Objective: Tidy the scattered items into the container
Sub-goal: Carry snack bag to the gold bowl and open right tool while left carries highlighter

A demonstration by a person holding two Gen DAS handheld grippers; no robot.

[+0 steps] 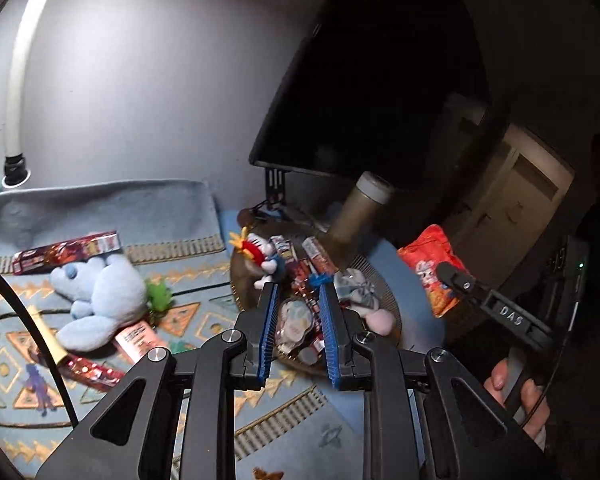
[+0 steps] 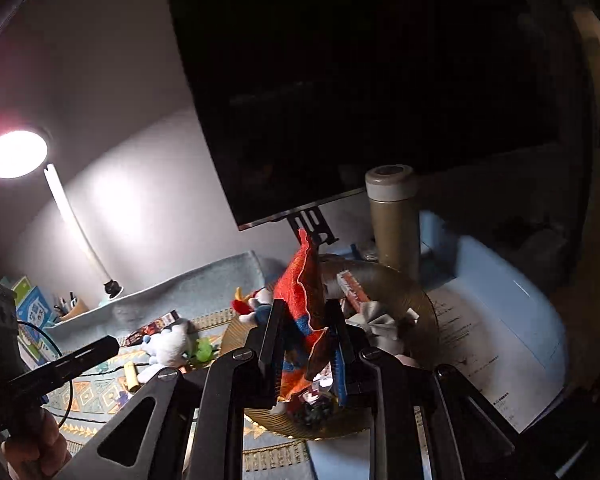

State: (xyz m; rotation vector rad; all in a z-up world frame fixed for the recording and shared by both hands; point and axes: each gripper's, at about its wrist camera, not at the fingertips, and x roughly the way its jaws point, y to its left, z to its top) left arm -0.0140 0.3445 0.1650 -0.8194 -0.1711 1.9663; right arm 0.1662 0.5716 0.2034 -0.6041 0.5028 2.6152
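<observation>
A round woven bowl [image 1: 236, 280] holds a red-and-yellow plush, snack bars, a grey bow and other small items. My left gripper [image 1: 298, 286] hovers just above it, blue pads close together with nothing between them. My right gripper [image 2: 305, 308] is shut on an orange snack bag [image 2: 300, 292], held over the bowl [image 2: 424, 300]. In the left wrist view the snack bag [image 1: 428, 264] hangs to the right of the bowl in the right gripper [image 1: 448, 272]. On the patterned mat lie a light blue plush [image 1: 100, 300], a green toy [image 1: 158, 294], a red box [image 1: 66, 254], a pink packet [image 1: 138, 338] and a red wrapper [image 1: 92, 372].
A tall beige flask [image 1: 360, 212] stands right behind the bowl, under a dark monitor [image 1: 360, 80]. A lit desk lamp [image 2: 16, 154] is at the far left. A printed sheet [image 2: 472, 332] lies right of the bowl. A black cable [image 1: 28, 320] crosses the mat.
</observation>
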